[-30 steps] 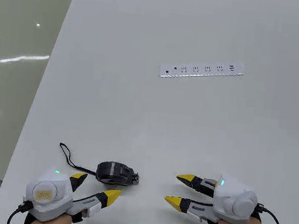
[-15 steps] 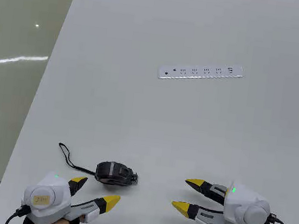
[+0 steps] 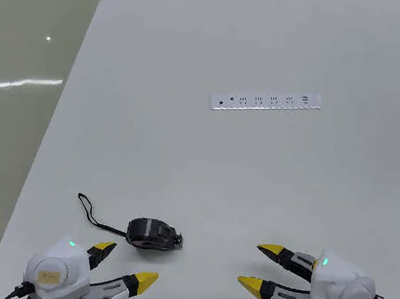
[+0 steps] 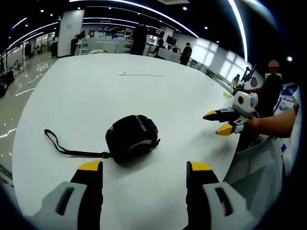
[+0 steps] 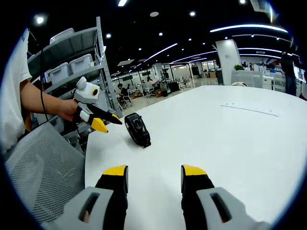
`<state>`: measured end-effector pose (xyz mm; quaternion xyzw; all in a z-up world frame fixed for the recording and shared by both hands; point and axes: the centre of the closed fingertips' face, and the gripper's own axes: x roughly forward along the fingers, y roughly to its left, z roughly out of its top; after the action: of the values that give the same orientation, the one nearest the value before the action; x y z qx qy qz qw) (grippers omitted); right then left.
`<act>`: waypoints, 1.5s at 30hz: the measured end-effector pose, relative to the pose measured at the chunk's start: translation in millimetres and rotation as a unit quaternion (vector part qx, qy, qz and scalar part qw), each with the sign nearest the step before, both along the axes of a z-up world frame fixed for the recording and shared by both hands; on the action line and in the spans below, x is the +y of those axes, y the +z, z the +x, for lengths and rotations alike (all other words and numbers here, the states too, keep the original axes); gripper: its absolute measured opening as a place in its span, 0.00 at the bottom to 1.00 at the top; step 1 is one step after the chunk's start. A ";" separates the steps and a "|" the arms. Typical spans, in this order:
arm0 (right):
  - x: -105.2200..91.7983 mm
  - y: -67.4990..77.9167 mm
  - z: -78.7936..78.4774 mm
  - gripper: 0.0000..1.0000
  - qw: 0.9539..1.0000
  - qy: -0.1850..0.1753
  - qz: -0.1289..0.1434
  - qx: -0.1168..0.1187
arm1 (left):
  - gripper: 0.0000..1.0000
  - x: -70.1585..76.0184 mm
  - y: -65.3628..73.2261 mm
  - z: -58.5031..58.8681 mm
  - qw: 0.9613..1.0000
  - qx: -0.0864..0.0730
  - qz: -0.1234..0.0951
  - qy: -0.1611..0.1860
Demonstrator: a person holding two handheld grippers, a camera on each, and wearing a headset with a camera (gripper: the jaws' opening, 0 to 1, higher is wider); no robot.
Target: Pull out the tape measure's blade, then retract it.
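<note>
A black tape measure [image 3: 151, 234] lies on the white table [image 3: 205, 165] near its front left, with a thin black wrist strap [image 3: 91, 211] trailing to the left. No blade is drawn out. My left gripper [image 3: 124, 264] hovers just in front of it, open and empty; in the left gripper view the tape measure [image 4: 132, 137] rests a short way beyond my left gripper [image 4: 144, 168]. My right gripper [image 3: 261, 268] is open and empty at the front right, apart from the tape. In the right gripper view the tape measure [image 5: 137, 129] sits ahead of my right gripper [image 5: 153, 171].
A white power strip [image 3: 266, 101] lies flat on the far middle of the table. The table's left edge [image 3: 55, 124] drops to a shiny floor. A mesh chair back [image 5: 43, 167] and shelving stand behind the front edge. People stand far off.
Both grippers have drawn back toward me. The right one has moved right, away from the tape measure. The tape measure has stayed put.
</note>
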<state>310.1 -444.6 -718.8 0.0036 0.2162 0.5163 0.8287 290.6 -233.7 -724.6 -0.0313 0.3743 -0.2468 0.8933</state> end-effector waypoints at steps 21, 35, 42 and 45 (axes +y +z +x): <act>-35.6 18.7 -12.6 0.49 0.999 -0.027 -0.018 -0.007 | 0.70 14.1 9.0 -24.0 1.000 -0.003 0.006 -0.005; -63.9 29.1 -21.2 0.55 0.998 -0.056 -0.020 -0.002 | 0.72 17.3 14.2 -41.7 1.000 -0.004 0.007 -0.006; -67.1 35.8 -28.5 0.56 0.998 -0.061 -0.017 -0.005 | 0.73 23.0 15.8 -50.8 1.000 -0.003 0.005 0.003; -68.6 38.1 -32.2 0.56 0.998 -0.065 -0.015 -0.005 | 0.73 26.1 15.9 -53.4 1.000 -0.003 0.006 0.006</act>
<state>277.9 -513.1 -680.6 0.0024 0.2188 0.4582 0.8615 237.2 -207.6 -708.7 -0.0276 0.3732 -0.2396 0.8959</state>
